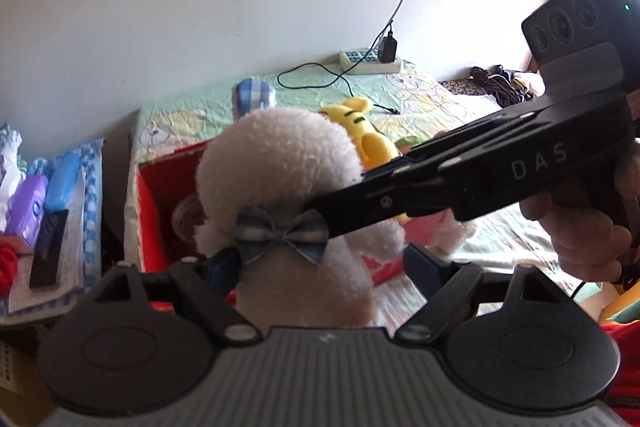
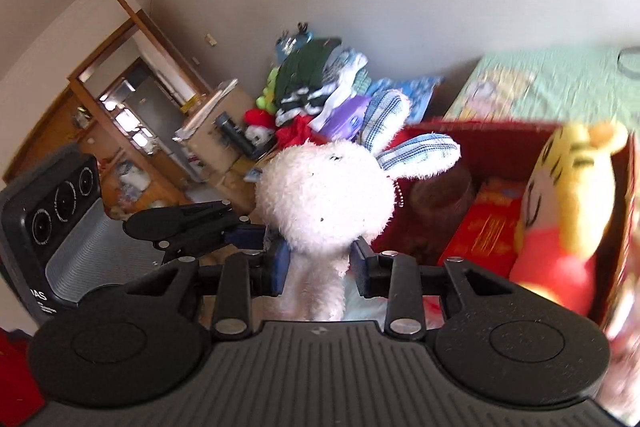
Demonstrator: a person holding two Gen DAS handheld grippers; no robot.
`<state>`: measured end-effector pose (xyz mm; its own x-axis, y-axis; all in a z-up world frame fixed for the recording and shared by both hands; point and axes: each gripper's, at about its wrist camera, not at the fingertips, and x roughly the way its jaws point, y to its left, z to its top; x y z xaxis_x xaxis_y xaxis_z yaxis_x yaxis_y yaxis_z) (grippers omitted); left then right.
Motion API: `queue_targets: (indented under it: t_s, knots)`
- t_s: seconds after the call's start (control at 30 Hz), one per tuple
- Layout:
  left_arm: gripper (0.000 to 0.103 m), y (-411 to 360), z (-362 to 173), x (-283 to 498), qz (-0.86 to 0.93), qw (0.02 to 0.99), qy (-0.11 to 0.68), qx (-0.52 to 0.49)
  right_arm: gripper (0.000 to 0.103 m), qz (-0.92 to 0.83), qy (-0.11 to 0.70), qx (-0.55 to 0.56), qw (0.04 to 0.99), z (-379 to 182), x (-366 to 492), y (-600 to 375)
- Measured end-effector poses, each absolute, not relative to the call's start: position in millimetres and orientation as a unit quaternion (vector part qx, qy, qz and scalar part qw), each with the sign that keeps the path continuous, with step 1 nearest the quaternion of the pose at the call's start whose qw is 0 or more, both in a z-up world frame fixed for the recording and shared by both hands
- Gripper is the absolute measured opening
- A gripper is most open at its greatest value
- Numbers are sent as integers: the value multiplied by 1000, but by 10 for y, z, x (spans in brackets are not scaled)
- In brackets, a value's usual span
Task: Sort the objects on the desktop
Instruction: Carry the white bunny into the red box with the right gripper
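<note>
Both grippers pinch the same white plush rabbit (image 2: 324, 203) at its neck, the left gripper (image 1: 320, 269) closed on it from below the bow tie (image 1: 280, 233) and the right gripper (image 2: 318, 263) clamped just under the head, so the toy hangs in the air in front of both, above the near edge of the red box (image 2: 496, 143). If one lets go late or they pull apart, the soft neck could stretch or slip out and the rabbit could drop outside the box. Only the right wrist view shows its face, striped ears and the yellow tiger plush (image 2: 568, 195) leaning in the box to the right; only the left wrist view shows the bow and the power strip (image 1: 370, 61) on the bed (image 1: 420, 95) beyond.
</note>
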<state>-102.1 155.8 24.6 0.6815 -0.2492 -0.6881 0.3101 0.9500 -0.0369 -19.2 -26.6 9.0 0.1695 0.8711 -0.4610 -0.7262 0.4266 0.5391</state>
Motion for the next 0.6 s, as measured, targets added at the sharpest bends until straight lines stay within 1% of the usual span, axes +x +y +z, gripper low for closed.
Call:
queue_targets:
  t_s: [0.17, 0.23, 0.47, 0.6]
  knots:
    - [84, 1635, 29, -553, -163, 912, 376, 33, 33, 487, 341, 49, 803, -5, 6, -129]
    - [82, 1658, -93, -384, -163, 906, 389, 30, 33, 468, 346, 40, 812, -97, 128, -79]
    - [80, 1701, -413, 53, -151, 888, 434, 10, 32, 425, 374, 14, 825, -372, 409, 140]
    - [81, 1731, -547, 233, -141, 875, 462, 2, 31, 401, 400, 1, 824, -519, 548, 255]
